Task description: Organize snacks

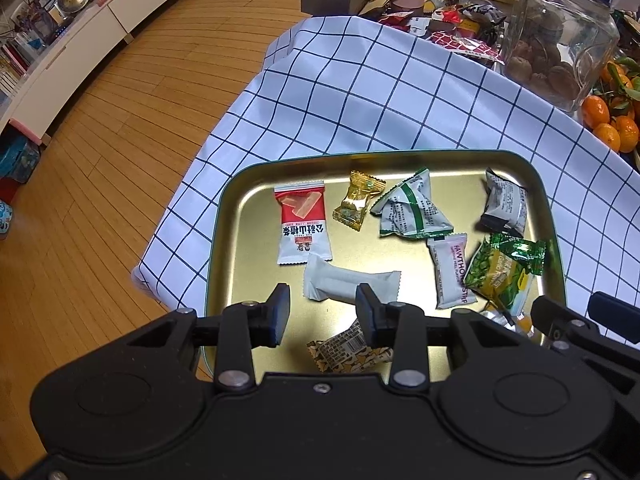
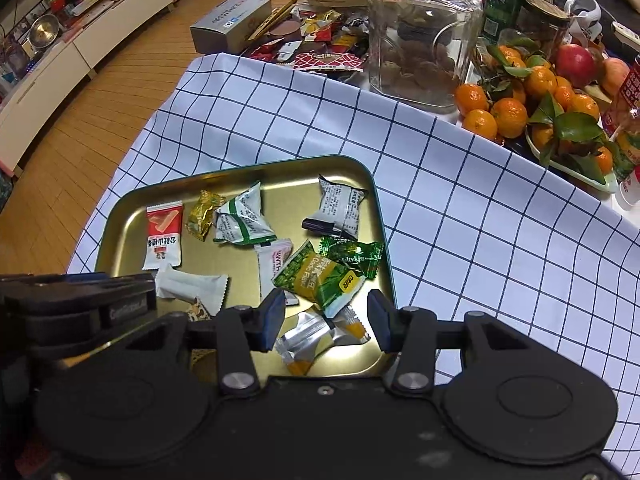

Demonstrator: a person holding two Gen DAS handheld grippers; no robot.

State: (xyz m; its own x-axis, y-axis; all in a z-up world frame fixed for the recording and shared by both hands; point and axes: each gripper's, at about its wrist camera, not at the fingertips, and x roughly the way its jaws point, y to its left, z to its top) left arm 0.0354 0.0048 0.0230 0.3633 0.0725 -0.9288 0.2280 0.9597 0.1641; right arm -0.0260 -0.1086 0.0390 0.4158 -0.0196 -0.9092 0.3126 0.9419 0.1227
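Both grippers hang over the near edge of a gold tray [image 2: 120, 216] with a green rim, set on a checked cloth [image 2: 460, 216]. The left gripper [image 1: 323, 312] is released, its jaws apart with nothing pressed between them, above a plain white packet [image 1: 348, 286] and a brown patterned wrapper [image 1: 344, 350]. The right gripper [image 2: 326, 320] is likewise released, over a silver and orange packet [image 2: 308, 340] in the tray's near right corner. A green snack pack [image 2: 320, 276] lies just beyond. Behind the cloth stand a glass jar [image 2: 420, 32] and tangerines [image 2: 508, 116].
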